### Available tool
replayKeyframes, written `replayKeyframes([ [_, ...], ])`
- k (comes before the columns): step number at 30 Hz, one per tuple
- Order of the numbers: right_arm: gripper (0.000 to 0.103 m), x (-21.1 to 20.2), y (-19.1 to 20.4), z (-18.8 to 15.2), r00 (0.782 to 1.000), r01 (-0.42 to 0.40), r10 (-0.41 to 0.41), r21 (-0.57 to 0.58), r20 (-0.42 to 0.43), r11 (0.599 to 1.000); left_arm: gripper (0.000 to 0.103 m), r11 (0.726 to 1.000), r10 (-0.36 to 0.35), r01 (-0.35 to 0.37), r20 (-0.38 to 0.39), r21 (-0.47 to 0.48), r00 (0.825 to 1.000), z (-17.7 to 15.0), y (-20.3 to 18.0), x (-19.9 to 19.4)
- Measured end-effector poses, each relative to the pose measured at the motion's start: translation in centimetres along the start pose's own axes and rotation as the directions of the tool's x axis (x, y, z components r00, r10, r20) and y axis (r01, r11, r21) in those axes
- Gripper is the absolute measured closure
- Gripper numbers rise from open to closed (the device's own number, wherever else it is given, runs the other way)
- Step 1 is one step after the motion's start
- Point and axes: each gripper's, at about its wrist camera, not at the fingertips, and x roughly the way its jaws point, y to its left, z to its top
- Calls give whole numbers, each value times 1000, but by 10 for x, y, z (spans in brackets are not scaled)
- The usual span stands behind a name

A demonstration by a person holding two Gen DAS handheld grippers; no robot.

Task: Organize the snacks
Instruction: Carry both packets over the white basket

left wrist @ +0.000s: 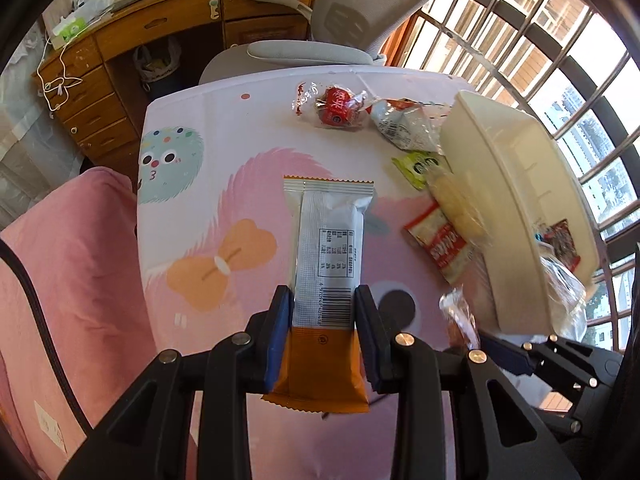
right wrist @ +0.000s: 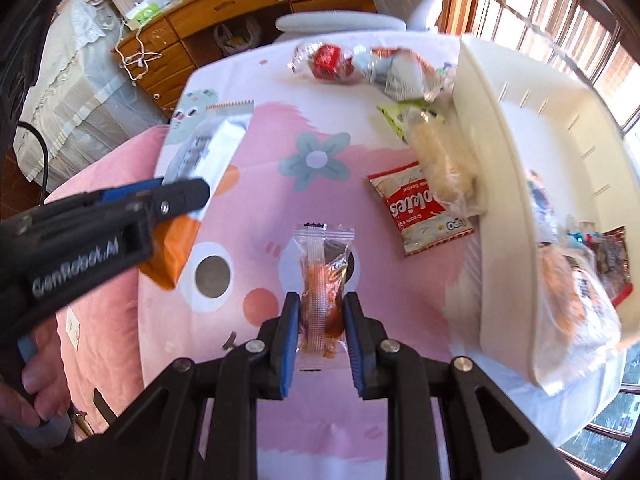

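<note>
Two claws: each is clenched on its own snack, both held above the table (left wrist: 192,104).
Left gripper (left wrist: 322,304): its blue pads press the two long edges of a silver and orange wrapper (left wrist: 328,248); the printed back and barcode face the camera, and the orange end sits back between the fingers.
Right gripper (right wrist: 322,314): it grasps a small clear packet (right wrist: 324,276) with orange and dark contents, the packet's crimped top pointing away from the camera.
Bin (left wrist: 516,200): a cream plastic tub stands at the right side of the table, beside the window bars (left wrist: 560,60).
Bin contents: at its near end lie a clear bag with orange print (right wrist: 568,300), a dark red packet (right wrist: 614,264) and something with a blue spot; the blur hides the details. The far end of the tub floor shows bare.
Loose snacks near the bin: a red and white cookie packet (right wrist: 420,208) lies flat on the cloth; a clear bag of pale yellow pieces (right wrist: 444,168) leans against the tub's outer wall, over a green packet (left wrist: 420,166).
Far edge of the table: a red snack in clear wrap (left wrist: 336,106) lies beside a silver packet (left wrist: 396,124).
Table covering: a pink cloth with cartoon figures.
Behind: a grey office chair (left wrist: 340,20) and a wooden desk (left wrist: 160,28).
</note>
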Motion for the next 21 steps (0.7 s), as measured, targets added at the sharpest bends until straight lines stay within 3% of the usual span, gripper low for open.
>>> replayKeyframes([
  [9,81,-46,8,-25,996,15,-19,37,91,999,73,998,-60,61,67,-13,996,-35,-9,-57],
  [21,81,-96,11,-86,974,-20,-4,104,225,994,73,984,-179,175,156,40,971,-88,-26,-100],
])
